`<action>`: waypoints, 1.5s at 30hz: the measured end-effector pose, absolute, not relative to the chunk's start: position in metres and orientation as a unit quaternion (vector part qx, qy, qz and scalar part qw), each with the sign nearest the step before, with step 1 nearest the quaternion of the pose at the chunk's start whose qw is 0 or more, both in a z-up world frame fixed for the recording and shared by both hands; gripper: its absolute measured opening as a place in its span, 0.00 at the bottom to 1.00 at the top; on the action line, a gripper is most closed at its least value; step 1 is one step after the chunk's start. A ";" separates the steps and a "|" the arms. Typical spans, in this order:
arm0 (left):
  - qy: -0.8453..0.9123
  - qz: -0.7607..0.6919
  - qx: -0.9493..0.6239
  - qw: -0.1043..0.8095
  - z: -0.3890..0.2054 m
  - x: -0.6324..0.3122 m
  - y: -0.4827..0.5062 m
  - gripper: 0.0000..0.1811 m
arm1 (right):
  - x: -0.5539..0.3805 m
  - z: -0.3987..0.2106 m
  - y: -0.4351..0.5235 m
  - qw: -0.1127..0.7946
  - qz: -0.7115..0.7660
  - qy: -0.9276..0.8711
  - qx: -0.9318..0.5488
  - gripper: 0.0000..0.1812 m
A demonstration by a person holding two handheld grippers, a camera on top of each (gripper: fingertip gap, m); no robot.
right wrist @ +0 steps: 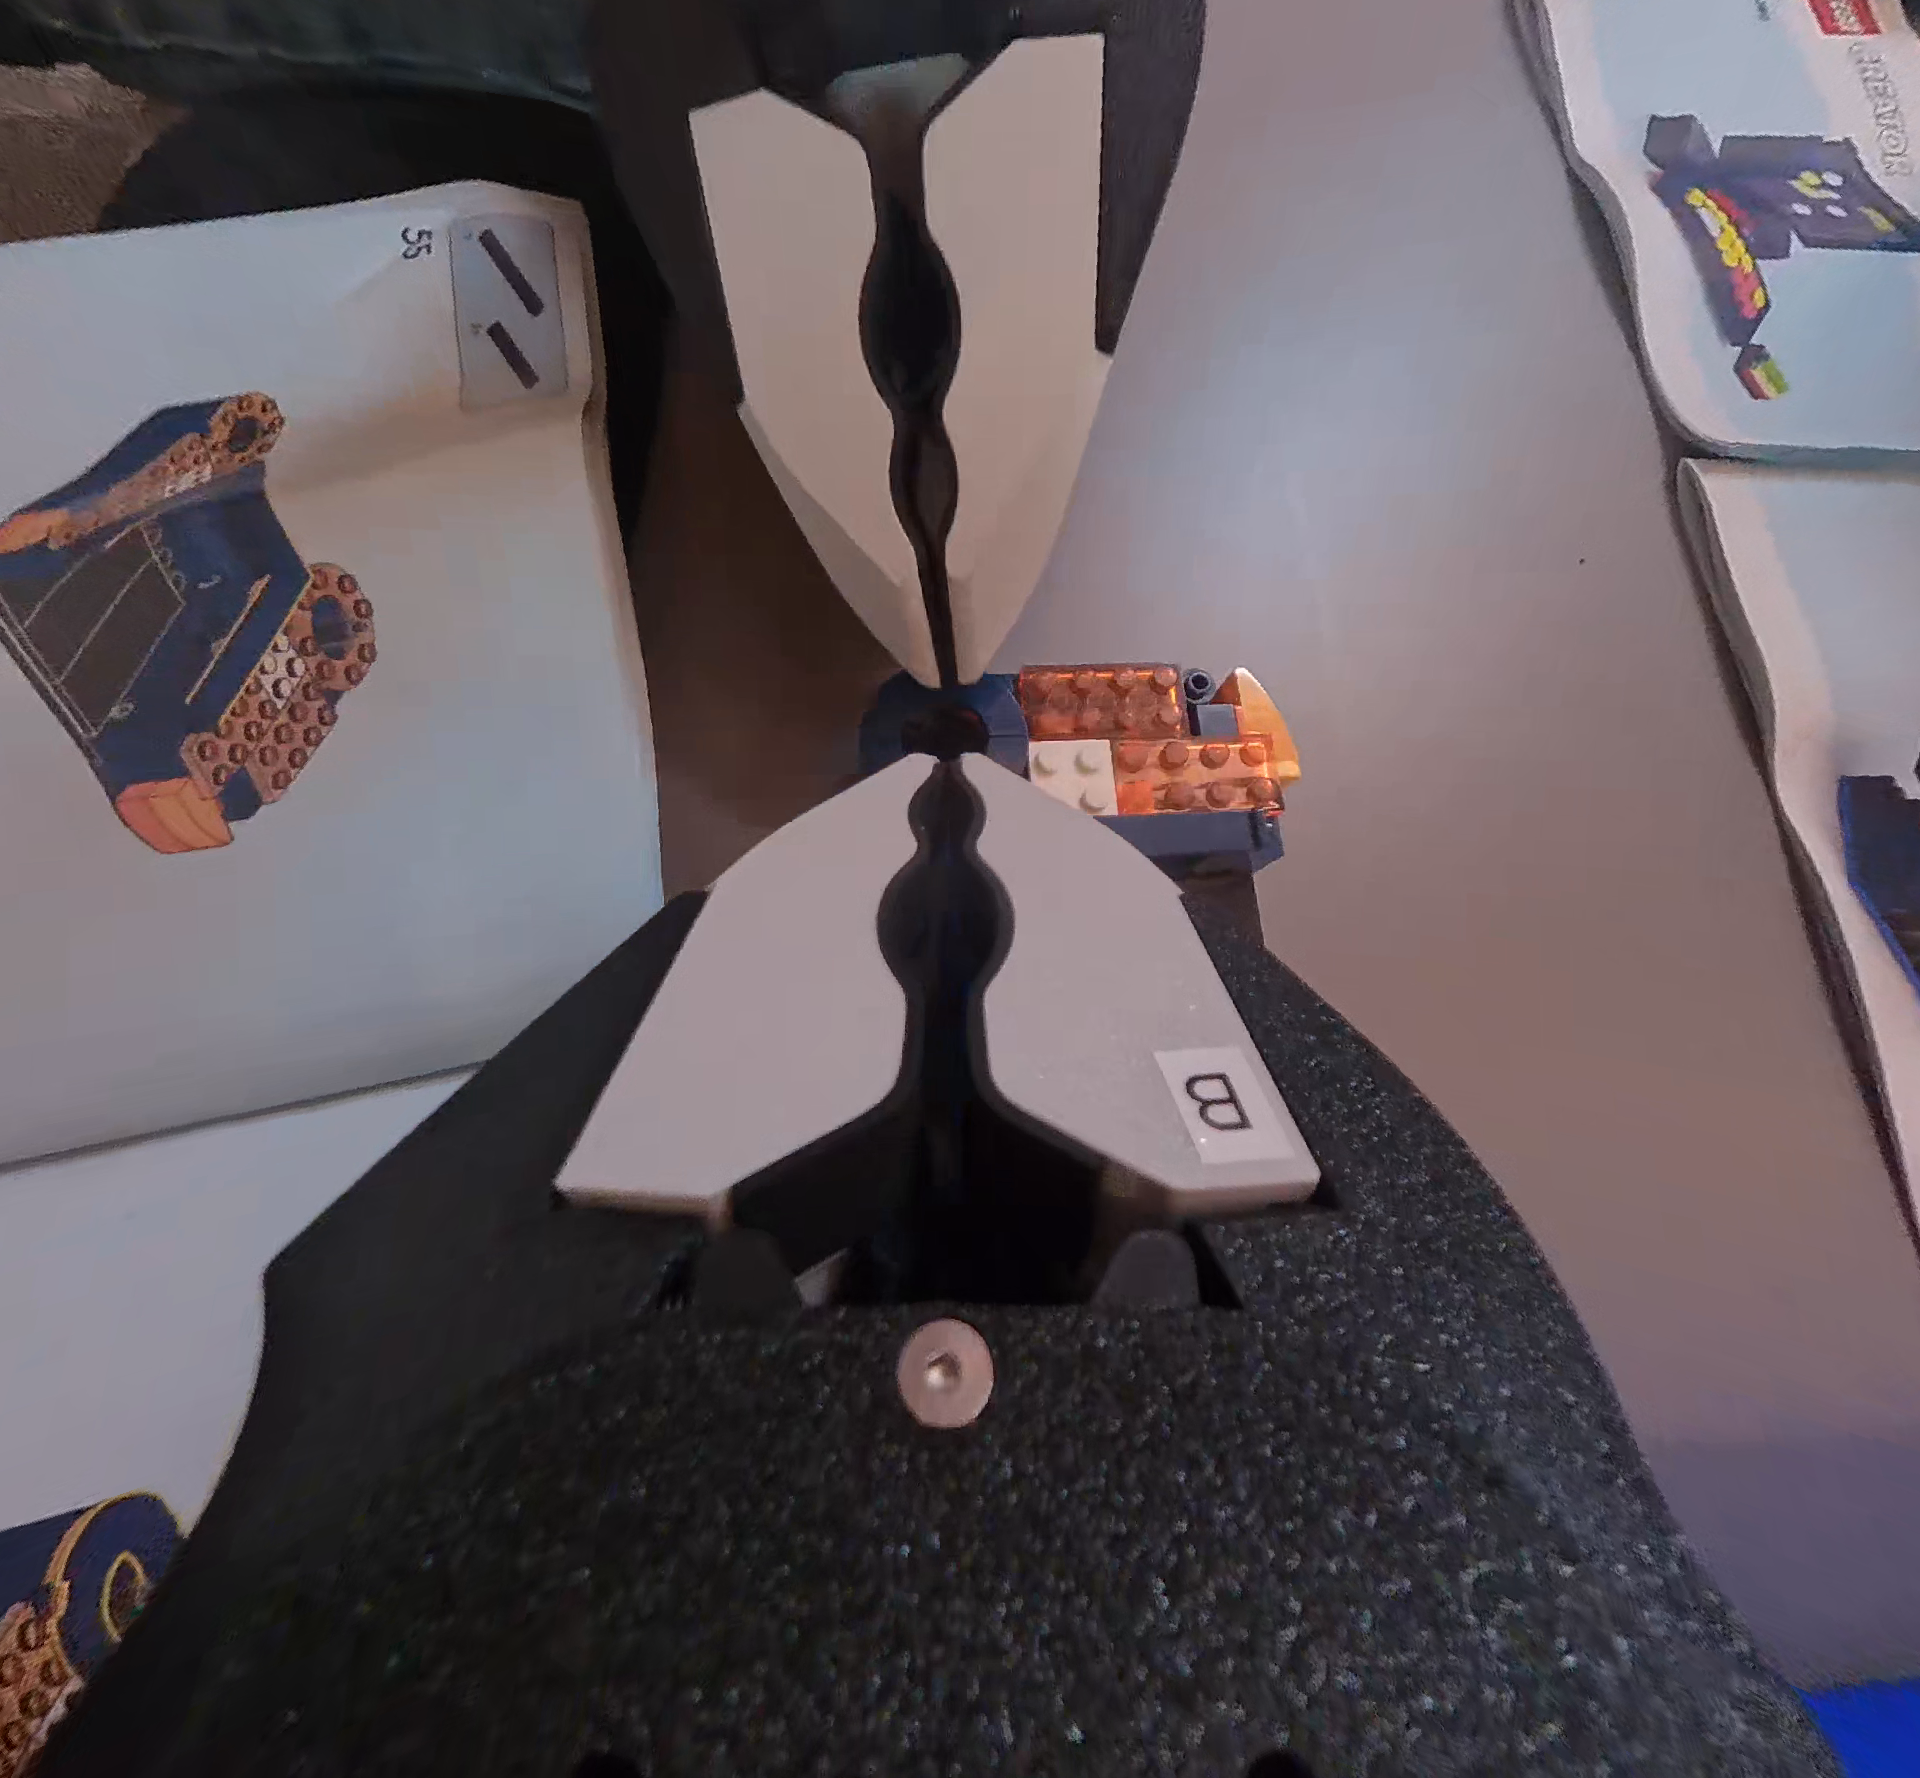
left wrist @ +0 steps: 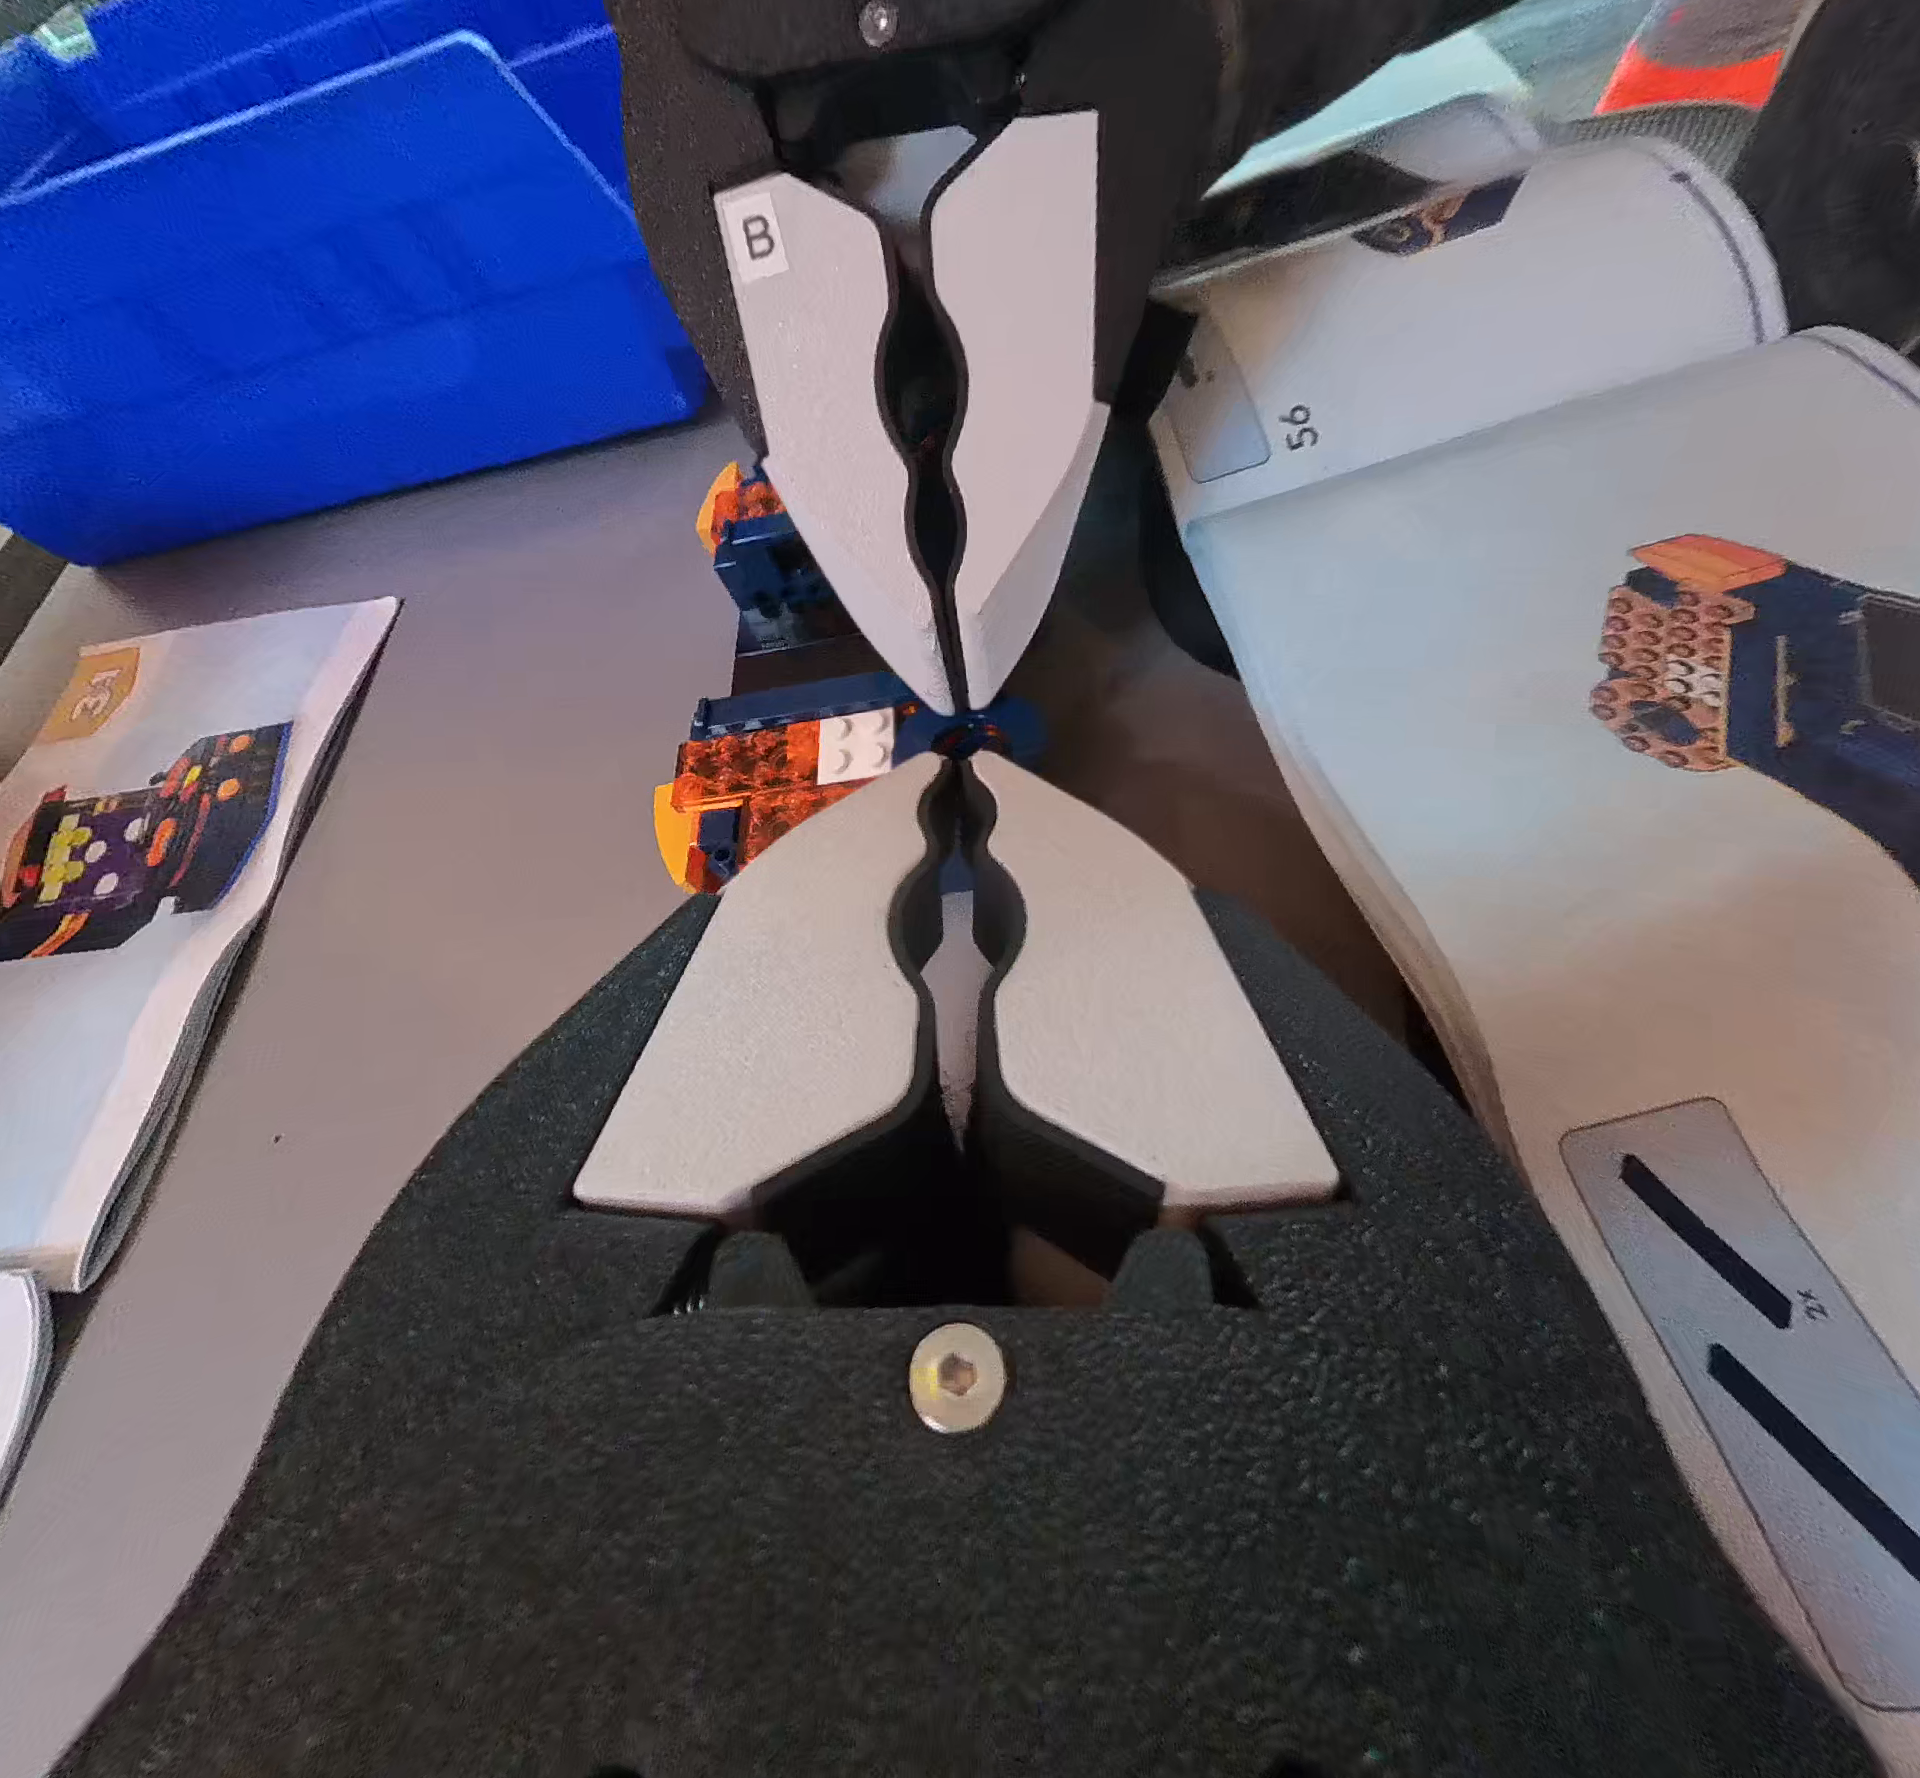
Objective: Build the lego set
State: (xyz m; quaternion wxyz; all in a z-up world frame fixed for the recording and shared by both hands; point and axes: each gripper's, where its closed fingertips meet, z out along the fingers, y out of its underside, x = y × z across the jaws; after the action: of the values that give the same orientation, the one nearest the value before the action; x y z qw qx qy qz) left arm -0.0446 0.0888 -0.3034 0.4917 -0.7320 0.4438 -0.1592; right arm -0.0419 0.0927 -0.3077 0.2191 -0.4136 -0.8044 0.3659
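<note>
Grey bench (right wrist: 1403, 502) holds open instruction booklets (left wrist: 1507, 689), with a blue bin (left wrist: 312, 274) at the back. Both the left gripper (left wrist: 957, 760) and the right gripper (right wrist: 943, 760) have their fingers pressed together, tip to tip over a small dark blue round piece (right wrist: 940, 726) at the end of the lego model (right wrist: 1153, 752), though I cannot tell if either pinches it. The model lies on the bench between the booklets, dark blue with see-through orange bricks and one white brick; a slow, straight push should seat the piece without tipping it.
</note>
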 end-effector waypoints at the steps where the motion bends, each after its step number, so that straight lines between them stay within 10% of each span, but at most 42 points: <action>1: 0.446 -0.156 -0.738 0.481 -0.307 -0.045 0.089 0.00 | -0.042 -0.308 0.093 0.216 0.370 -0.802 -0.416 0.00; 45: 0.387 -0.164 -0.770 0.480 -0.306 -0.051 0.100 0.00 | -0.045 -0.295 0.101 0.287 0.409 -0.748 -0.436 0.00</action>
State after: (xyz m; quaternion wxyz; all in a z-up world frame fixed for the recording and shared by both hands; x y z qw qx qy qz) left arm -0.0509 0.1003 -0.3056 0.4802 -0.7700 0.3866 -0.1645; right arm -0.0447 0.1015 -0.2949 0.2866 -0.4365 -0.7485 0.4089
